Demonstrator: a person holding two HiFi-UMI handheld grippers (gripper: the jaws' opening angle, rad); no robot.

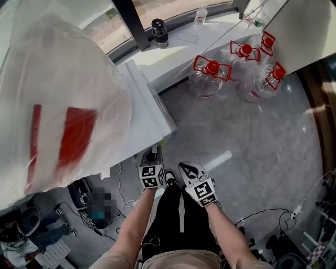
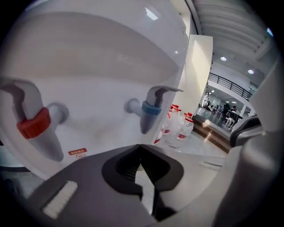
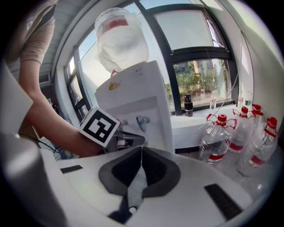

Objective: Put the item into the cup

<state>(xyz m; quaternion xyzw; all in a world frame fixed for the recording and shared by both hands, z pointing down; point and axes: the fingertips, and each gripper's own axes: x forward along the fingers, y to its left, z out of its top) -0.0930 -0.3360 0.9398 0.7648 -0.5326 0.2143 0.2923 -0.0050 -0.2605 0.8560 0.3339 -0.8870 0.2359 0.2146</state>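
Grey speckled floor (image 1: 247,136) under a window (image 1: 173,6). Down low, left claw (image 1: 152,157) pressed together on nothing, nosed up to the white water dispenser (image 1: 144,110), facing its red tap (image 2: 34,124) and blue tap (image 2: 151,110). Right claw (image 1: 189,171) just beside, likewise clamped, empty. Beyond, clear red-capped water jugs (image 1: 210,76) on the floor. Whereabouts of cup and item: cannot tell.

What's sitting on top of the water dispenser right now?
A large clear water jug with a red label stands on the water dispenser. In the head view it covers most of the dispenser's top, so anything beneath it is hidden.
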